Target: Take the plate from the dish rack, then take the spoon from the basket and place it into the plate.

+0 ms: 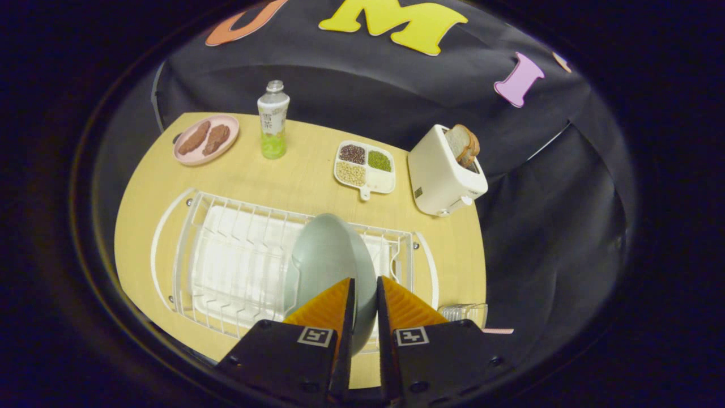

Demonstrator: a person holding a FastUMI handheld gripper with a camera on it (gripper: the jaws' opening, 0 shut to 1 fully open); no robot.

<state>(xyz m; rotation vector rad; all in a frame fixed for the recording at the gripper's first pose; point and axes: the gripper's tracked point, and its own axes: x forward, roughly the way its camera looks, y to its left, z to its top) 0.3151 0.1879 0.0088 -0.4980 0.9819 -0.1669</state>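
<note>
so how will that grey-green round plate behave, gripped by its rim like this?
The grey-green round plate looks rigid, so it likely won't flex between the gripper fingers, which are closed on its edge. Its smooth, matte-glossy surface may slip. Held edge-on above the white wire dish rack, it could pivot about the pinch.

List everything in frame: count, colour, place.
plate: 1, grey-green, on edge, rim between the tongs, over the rack
dish rack: 1, white wire, near side of table
table: 1, light wood
pink dish: 1, two brown pieces on it, far corner
bottle: 1, clear, green liquid, beside pink dish
divided tray: 1, white, grains inside, beyond rack
toaster: 1, white, bread in the slot, beside tray
basket: 1, clear, partly hidden beside rack
tongs: 1 pair, shut on plate
</note>
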